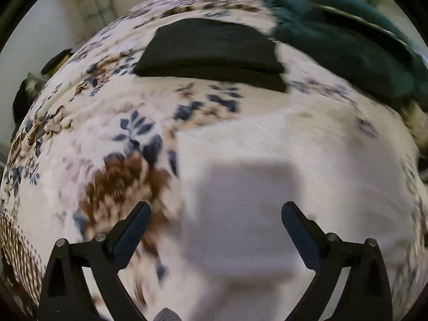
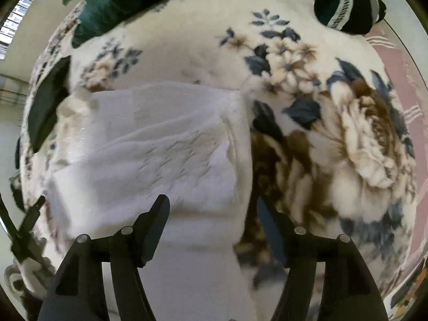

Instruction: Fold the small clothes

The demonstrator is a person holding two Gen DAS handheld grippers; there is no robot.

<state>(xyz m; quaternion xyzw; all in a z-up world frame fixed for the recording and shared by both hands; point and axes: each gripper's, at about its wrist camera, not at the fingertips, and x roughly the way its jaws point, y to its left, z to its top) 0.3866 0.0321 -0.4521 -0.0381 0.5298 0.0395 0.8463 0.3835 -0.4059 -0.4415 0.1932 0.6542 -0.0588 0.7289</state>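
Observation:
A white garment [image 1: 281,160] lies spread flat on a floral blanket [image 1: 120,165]. My left gripper [image 1: 215,214] is open just above its near edge, with a folded layer [image 1: 246,203] between the fingers. In the right wrist view the white garment [image 2: 160,144] lies wrinkled, with its right edge folded over. My right gripper [image 2: 216,214] is open over its near right part; the left finger [image 2: 157,222] is above the cloth and the right finger [image 2: 278,224] above the blanket [image 2: 334,133].
A folded black garment [image 1: 211,50] lies farther back on the blanket and shows at the left in the right wrist view [image 2: 48,104]. A heap of dark green clothes [image 1: 347,34] lies at the back right. A dark item with white trim [image 2: 347,2] lies at the back.

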